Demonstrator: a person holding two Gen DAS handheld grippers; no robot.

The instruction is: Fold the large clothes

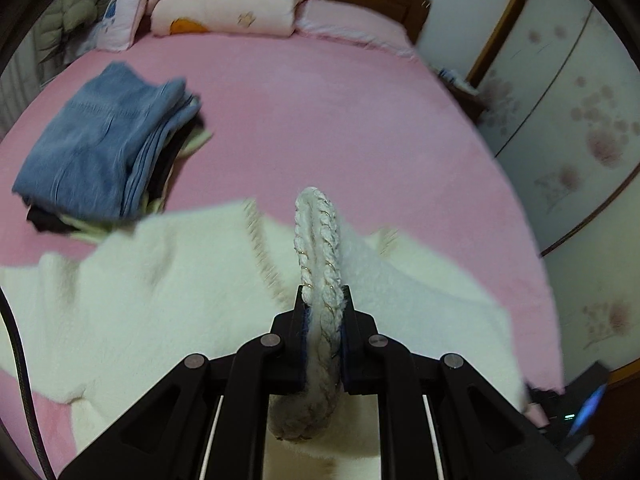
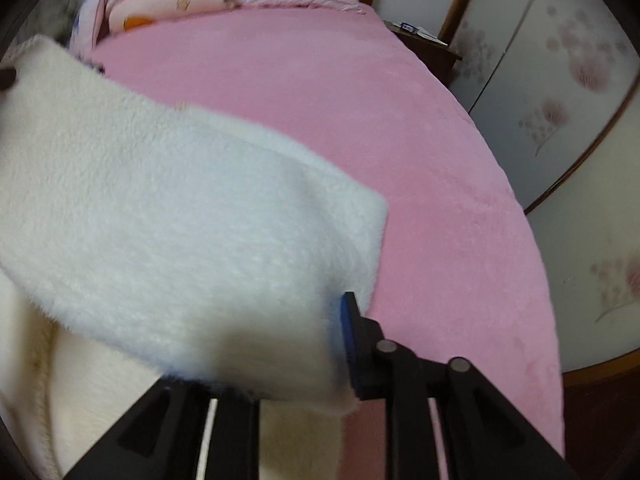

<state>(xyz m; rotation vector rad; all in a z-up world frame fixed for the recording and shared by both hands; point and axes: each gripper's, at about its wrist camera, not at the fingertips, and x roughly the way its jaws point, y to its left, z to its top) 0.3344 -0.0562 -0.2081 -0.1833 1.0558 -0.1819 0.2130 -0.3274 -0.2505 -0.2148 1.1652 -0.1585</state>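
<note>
Left wrist view: the left gripper (image 1: pixel 323 312) has its two fingers (image 1: pixel 298 320) pressed together on the braided trim (image 1: pixel 318 240) of the white fluffy garment (image 1: pixel 160 280), which stands up between them like a rope; the rest of the garment lies spread on the pink bed (image 1: pixel 320 112), partly lifted near the grip. In the right wrist view, the right gripper (image 2: pixel 280 344) shows only one finger (image 2: pixel 354 340) clearly; a thick fold of the same garment (image 2: pixel 180 220) covers the other, and the fabric seems to sit between them, but I cannot tell if the pads press on it or stand a little apart. The risk, I think, is here: if the right side has no firm hold, the fold may slip out and fall crooked; also the thin trim on the left could stretch or pull free, because it carries the weight of heavy fleece. Only the left view shows the stack of folded clothes (image 1: pixel 108 148) with blue jeans on top, just beyond the garment; only the right view shows the garment's soft pile close.
</note>
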